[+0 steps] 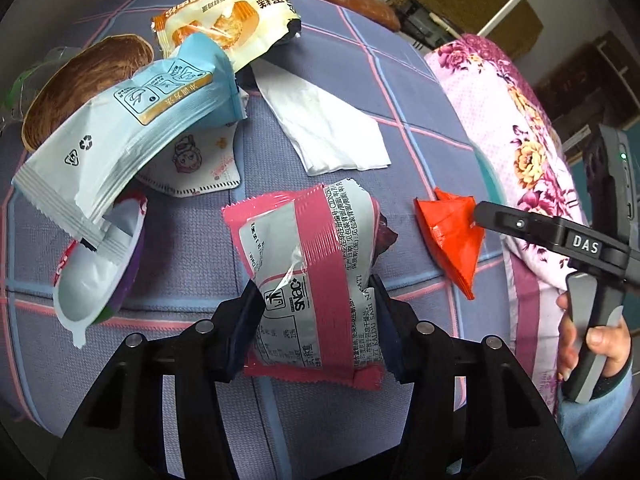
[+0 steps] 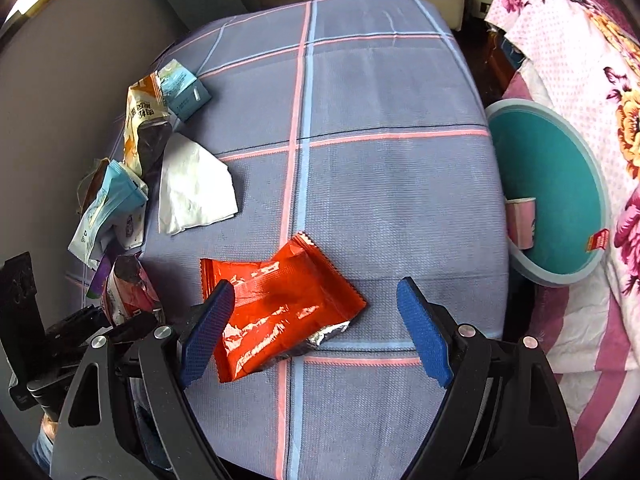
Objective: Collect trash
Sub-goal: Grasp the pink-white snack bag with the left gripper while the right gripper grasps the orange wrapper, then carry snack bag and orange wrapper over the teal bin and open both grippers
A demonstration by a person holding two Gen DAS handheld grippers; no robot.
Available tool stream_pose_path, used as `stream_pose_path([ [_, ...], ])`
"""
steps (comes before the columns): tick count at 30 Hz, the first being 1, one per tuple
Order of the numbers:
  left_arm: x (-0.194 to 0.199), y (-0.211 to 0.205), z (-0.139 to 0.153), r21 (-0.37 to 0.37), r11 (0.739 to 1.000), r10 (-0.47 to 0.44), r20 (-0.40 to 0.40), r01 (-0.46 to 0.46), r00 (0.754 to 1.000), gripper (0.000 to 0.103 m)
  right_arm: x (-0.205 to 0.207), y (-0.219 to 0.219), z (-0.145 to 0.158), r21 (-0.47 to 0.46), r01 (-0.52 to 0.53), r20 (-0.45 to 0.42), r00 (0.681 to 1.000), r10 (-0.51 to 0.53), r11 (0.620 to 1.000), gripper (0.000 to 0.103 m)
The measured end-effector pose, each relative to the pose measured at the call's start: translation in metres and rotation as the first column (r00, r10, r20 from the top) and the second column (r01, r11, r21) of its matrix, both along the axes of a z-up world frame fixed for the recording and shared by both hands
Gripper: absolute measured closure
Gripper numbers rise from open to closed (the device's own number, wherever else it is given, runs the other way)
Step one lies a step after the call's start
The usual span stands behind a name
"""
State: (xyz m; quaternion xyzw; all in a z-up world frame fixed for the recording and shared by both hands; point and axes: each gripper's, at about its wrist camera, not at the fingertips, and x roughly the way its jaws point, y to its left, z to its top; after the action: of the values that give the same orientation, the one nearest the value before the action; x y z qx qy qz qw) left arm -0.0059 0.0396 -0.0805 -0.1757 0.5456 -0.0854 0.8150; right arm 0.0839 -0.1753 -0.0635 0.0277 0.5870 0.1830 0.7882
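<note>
**Trash on the checked cloth: handling notes**

Item 1, nearest: pink snack wrapper (image 1: 316,280), clamped between my left gripper's (image 1: 318,320) pads at its lower half. Light, crinkly, slick film; I judge it crushes easily.

Item 2: orange wrapper (image 2: 276,312), flat on the tablecloth (image 2: 380,200), between the wide-apart fingers of my right gripper (image 2: 316,328), untouched. Thin foil, probably slippery; best pinched across its puffed middle.

Item 3, farther: white tissue (image 2: 192,188), soft, limp.

Item 4, beyond the table edge: teal bin (image 2: 560,268), already holding a cup
</note>
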Motion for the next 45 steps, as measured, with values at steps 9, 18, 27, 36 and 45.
stream_pose_path([
  [9,0.003,-0.003,0.0,0.007,1.0,-0.017,0.013,0.017,1.0,0.043,-0.004,0.019,-0.019,0.029,-0.093,-0.033,0.995,0.094,0.995,0.041],
  [18,0.0,-0.018,0.011,0.04,0.997,-0.067,0.04,0.066,0.997,0.058,-0.017,0.016,0.0,0.09,-0.121,0.0,0.993,0.122,0.989,0.082],
  [27,0.012,-0.039,0.035,0.063,0.992,-0.117,0.087,0.112,0.989,0.058,-0.011,-0.028,0.026,0.145,-0.021,0.069,0.998,0.011,0.989,0.088],
  [36,0.04,-0.08,0.059,0.121,0.975,-0.204,0.133,0.188,0.97,0.058,-0.003,-0.083,0.055,0.18,0.086,0.144,0.983,-0.113,0.98,0.088],
  [45,0.078,-0.15,0.081,0.17,0.939,-0.327,0.172,0.299,0.929,0.058,0.004,-0.154,0.079,0.206,0.217,0.199,0.945,-0.258,0.954,0.088],
])
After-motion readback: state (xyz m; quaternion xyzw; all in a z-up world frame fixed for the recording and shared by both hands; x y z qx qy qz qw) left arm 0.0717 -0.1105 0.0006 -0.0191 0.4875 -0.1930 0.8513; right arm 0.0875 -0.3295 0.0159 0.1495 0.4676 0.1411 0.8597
